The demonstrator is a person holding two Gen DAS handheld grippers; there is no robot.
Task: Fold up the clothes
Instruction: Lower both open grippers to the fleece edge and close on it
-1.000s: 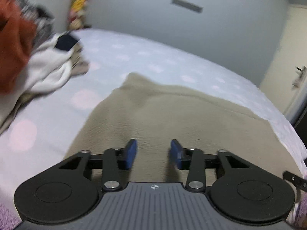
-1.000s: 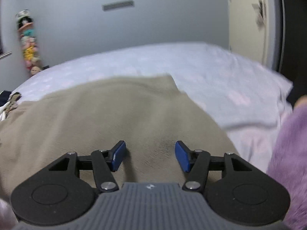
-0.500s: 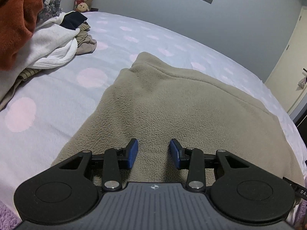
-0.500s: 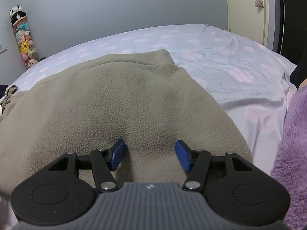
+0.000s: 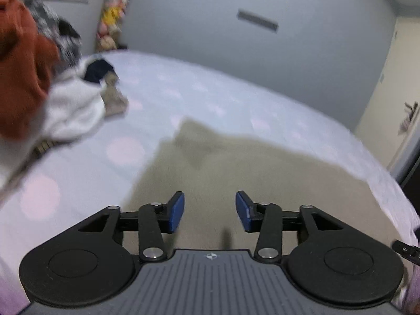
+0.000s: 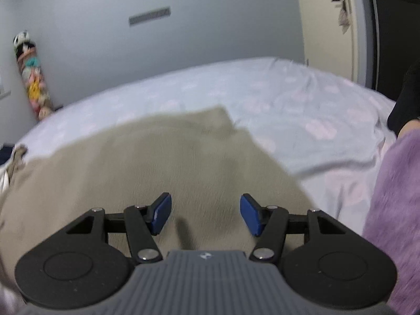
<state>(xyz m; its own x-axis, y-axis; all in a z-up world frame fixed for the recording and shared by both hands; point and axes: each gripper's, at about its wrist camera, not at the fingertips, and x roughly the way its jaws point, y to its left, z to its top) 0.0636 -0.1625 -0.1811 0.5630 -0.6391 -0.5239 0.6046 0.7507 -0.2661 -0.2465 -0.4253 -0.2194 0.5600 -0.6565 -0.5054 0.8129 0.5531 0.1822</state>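
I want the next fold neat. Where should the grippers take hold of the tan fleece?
Probably at the near hem of the tan fleece, coming in low from the near side: it lies flat on the bed, and both the left gripper and right gripper are open above that end.

Grey wall (image 5: 262, 60) behind a dotted bedsheet (image 6: 302, 99) (pink spots), cream door (image 6: 328, 26) at right

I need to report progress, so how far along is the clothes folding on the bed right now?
Early stage. Done: the beige fleece lies spread on the dotted sheet. In hand: nothing is gripped; the left gripper and right gripper are over the fleece, jaws open. Left: folding this fleece, then the heap of unfolded clothes lying on the sheet to the left.
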